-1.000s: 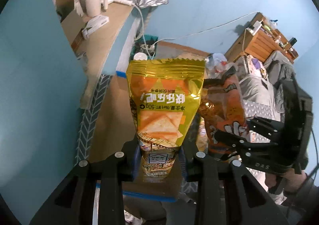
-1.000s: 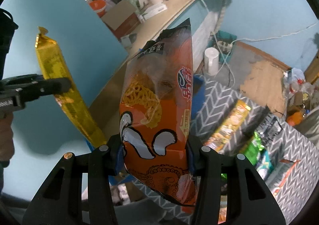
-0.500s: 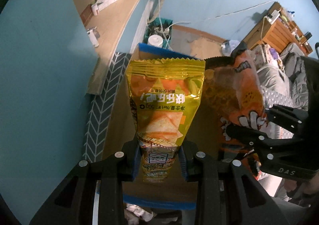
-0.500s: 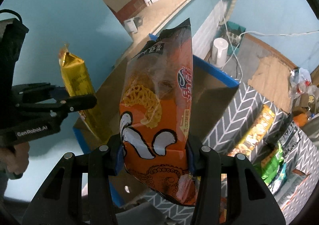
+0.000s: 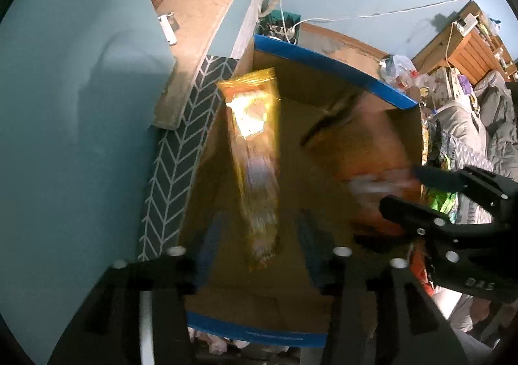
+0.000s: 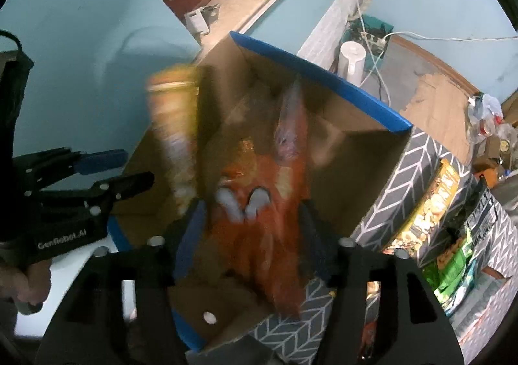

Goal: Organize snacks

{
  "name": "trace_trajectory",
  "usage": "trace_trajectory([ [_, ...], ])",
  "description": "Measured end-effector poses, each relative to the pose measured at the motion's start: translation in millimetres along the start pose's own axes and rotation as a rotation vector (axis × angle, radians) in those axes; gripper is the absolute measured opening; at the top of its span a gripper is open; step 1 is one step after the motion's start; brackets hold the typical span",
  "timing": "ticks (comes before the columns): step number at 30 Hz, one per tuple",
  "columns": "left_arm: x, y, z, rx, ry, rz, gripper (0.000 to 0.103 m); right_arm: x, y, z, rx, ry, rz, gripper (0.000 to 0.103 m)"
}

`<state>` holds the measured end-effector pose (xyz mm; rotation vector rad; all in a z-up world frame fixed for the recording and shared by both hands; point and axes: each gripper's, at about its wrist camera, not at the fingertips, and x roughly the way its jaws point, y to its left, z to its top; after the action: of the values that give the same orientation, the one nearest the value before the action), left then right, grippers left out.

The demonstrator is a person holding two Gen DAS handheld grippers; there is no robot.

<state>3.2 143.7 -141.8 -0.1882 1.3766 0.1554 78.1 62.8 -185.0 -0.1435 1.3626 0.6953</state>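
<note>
A yellow cracker bag [image 5: 255, 154] drops, blurred, into the open cardboard box with a blue rim [image 5: 333, 67]. My left gripper [image 5: 259, 242] hangs over the box, its jaws opening, with clear gaps on both sides of the bag. An orange snack bag [image 6: 268, 203] also falls blurred into the same box [image 6: 323, 73]. It lies between the opening jaws of my right gripper [image 6: 255, 235], and the pads do not press it. Each gripper shows in the other's view: the right gripper [image 5: 437, 203] and the left gripper [image 6: 106, 174]. The yellow bag [image 6: 174, 125] streaks past the box's left wall.
Several snack packets [image 6: 430, 203] lie on a grey herringbone cloth [image 6: 395, 190] right of the box. A wooden counter [image 5: 200, 8] with small boxes runs along the blue wall. A white jug [image 6: 351, 60] and cables stand behind the box. A person's hand [image 6: 22, 284] holds the left gripper.
Both grippers came down over the box and their jaws spread. The yellow and orange bags, gripped upright before, now slip free and fall into the box.
</note>
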Motion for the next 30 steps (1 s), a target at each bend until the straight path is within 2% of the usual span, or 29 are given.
trace_trajectory([
  [8, -7, -2, -3, -0.004, 0.004, -0.010, 0.062, -16, -11, -4, 0.047, -0.021, -0.013, 0.072],
  [11, -11, -4, -3, -0.006, -0.005, -0.016, 0.068, -22, -15, -8, 0.059, -0.028, -0.015, 0.073],
  [15, -17, -14, -3, -0.009, -0.015, -0.040, 0.069, -33, -21, -15, 0.072, -0.036, -0.031, 0.073],
  [23, -32, -46, -4, 0.002, -0.021, -0.086, 0.070, -58, -48, -37, 0.116, -0.050, -0.064, 0.073],
  [30, -34, -89, -4, 0.045, -0.015, -0.132, 0.070, -78, -89, -62, 0.197, -0.056, -0.100, 0.073],
])
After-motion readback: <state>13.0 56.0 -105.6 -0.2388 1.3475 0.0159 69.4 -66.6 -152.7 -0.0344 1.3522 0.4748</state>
